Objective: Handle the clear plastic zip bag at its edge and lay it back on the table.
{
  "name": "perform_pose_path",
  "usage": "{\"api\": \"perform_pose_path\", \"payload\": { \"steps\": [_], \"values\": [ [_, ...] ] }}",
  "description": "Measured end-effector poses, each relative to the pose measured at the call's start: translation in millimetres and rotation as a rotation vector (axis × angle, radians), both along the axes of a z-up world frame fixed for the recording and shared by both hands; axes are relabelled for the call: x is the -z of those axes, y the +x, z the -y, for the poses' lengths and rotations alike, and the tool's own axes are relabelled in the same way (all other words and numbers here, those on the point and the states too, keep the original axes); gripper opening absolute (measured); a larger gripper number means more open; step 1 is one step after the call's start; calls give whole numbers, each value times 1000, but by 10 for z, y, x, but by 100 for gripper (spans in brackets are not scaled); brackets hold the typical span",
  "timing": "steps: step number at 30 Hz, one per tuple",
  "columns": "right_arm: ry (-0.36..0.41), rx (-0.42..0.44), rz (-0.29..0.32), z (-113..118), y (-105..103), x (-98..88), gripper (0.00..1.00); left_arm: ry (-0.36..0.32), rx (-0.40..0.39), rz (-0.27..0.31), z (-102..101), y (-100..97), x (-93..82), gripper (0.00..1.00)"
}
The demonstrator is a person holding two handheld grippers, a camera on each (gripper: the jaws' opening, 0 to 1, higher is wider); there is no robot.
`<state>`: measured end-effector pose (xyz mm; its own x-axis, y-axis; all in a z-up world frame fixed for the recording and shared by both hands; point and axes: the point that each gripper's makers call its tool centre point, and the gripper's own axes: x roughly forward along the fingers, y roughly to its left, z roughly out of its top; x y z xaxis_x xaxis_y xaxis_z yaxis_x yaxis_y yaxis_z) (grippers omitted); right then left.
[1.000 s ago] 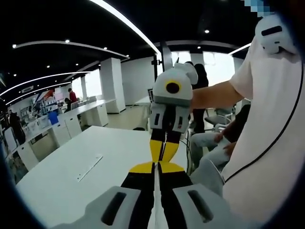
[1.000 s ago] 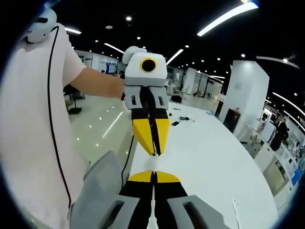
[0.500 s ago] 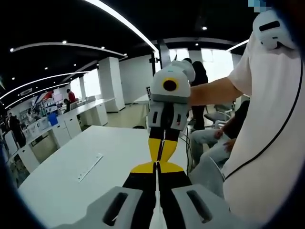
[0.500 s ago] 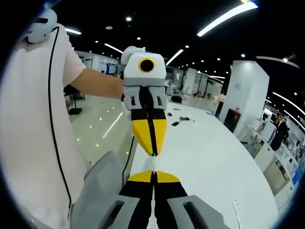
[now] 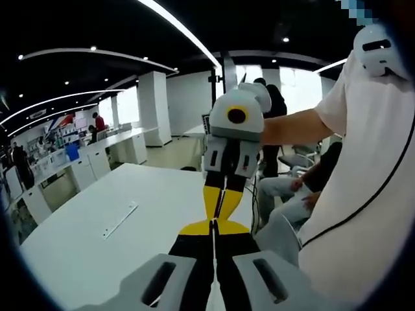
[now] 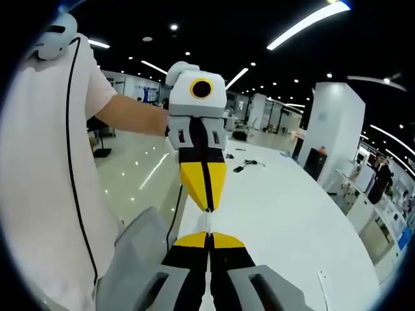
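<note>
In the left gripper view, the left claw (image 5: 214, 227) rises from the lower edge above the white tabletop (image 5: 91, 246), its black-and-yellow jaws pressed together. The right claw (image 5: 218, 215) points back at it above the tabletop's near edge, jaws also pressed together, the two sets of yellow tips almost touching. A person's forearm (image 5: 295, 128) and white shirt (image 5: 363, 194) stand beside the tabletop. A flat pale strip (image 5: 120, 221) lies on the tabletop, well apart from the claws. The clear zip bag cannot be made out here.

In the right gripper view, the right claw (image 6: 209, 237) comes up above the same tabletop (image 6: 285, 220), jaws closed. The left claw (image 6: 208, 207) faces it, closed, tip to tip. A thin pale sliver (image 6: 209, 222) bridges the tips above the tabletop's edge; whether it is the bag's edge, I cannot tell. Small dark items (image 6: 243, 163) lie far along the tabletop.
</note>
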<state>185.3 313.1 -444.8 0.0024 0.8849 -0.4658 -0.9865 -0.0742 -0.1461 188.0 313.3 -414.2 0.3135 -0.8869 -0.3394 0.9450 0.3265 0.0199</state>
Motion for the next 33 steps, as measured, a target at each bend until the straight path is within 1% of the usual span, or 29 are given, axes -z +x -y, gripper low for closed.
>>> {"api": "perform_pose_path", "payload": {
  "steps": [2,3,5,6,7,10,11,12,15,17,19,21,23,25,33],
  "values": [
    [5,-8,-1,3,-13,-5,0,2,1,-4,-7,-5,-9,0],
    [16,-10,35,-2,14,-26,0,-1,-4,1,-12,5,-16,0],
    [12,5,-5,-3,10,-12,0,0,-10,-7,-19,12,-2,0],
    [11,14,-6,-2,21,-10,0,1,-9,-2,-12,8,2,0],
    [6,1,-1,5,3,3,0,2,-4,-11,-6,-7,9,0],
    [7,1,8,13,-8,14,0,7,3,-8,18,-24,5,0],
    [8,12,-5,15,-1,14,0,6,1,2,21,-15,-8,0],
    [11,18,-11,15,7,11,0,1,6,-4,29,-20,-14,0],
    [21,22,-35,9,5,0,8,6,8,6,35,-12,-15,0],
    [32,9,-2,-9,-1,-27,8,19,14,11,43,-20,7,0],
    [38,8,-7,-41,-26,-62,7,34,19,16,44,-24,31,0],
    [39,-4,6,-63,-36,-83,6,33,21,15,46,-29,28,0],
    [39,-11,4,-79,-47,-100,5,37,22,15,47,-31,31,0],
    [33,-30,10,-87,-73,-97,1,36,22,17,49,-31,28,0],
    [28,-40,16,-94,-85,-102,0,38,27,27,42,-42,18,0]
  ]
}}
